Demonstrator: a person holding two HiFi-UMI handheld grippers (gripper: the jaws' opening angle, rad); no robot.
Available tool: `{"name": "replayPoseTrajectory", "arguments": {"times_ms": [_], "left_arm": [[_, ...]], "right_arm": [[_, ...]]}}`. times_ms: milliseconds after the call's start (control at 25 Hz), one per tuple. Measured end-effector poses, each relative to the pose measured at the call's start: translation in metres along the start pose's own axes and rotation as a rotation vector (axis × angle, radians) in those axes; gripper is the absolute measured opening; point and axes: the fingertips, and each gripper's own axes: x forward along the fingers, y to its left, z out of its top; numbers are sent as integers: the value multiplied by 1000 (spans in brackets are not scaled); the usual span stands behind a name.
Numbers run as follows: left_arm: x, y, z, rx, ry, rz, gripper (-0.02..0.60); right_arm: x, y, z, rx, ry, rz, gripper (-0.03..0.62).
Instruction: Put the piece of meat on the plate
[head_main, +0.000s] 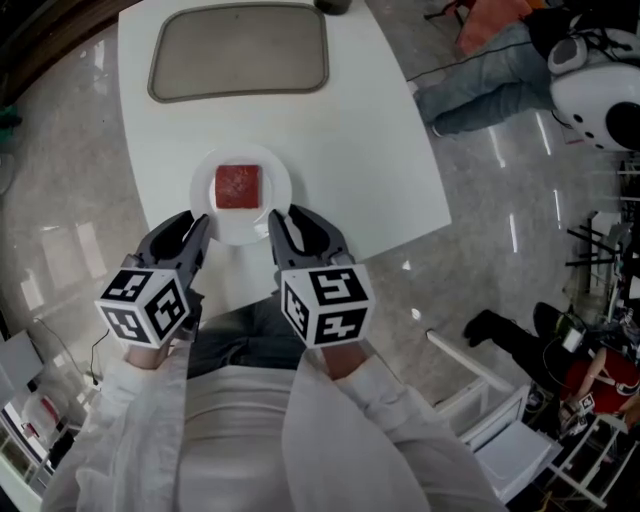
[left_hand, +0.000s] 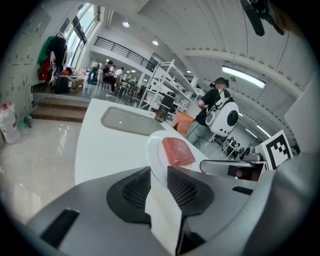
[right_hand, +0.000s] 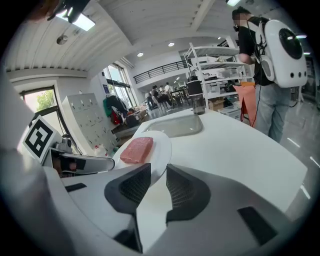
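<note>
Smooth matt white table (head_main: 380, 150), glossy white plate (head_main: 276, 180), grainy red piece of meat (head_main: 238, 186), polished reflective floor (head_main: 60, 190)

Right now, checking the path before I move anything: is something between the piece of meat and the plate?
Nothing visible does: the piece of meat already lies on the plate, with nothing on top of it.
</note>
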Motion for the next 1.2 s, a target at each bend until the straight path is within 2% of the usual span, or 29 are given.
{"name": "replayPoseTrajectory", "arguments": {"times_ms": [200, 440, 560, 880, 1200], "left_arm": [[23, 4, 29, -6, -37, 22, 106], [38, 30, 52, -35, -56, 45, 106], [59, 34, 68, -47, -55, 64, 106], [92, 86, 105, -70, -76, 108, 106], [80, 201, 126, -85, -122, 154, 106]], "right_arm": [[21, -16, 31, -27, -6, 32, 103], [58, -15, 54, -1, -1, 62, 98], [76, -30, 71, 0, 2, 73, 94], [145, -30, 103, -7, 19, 127, 92], [241, 41, 107, 1, 35, 181, 92]]}}
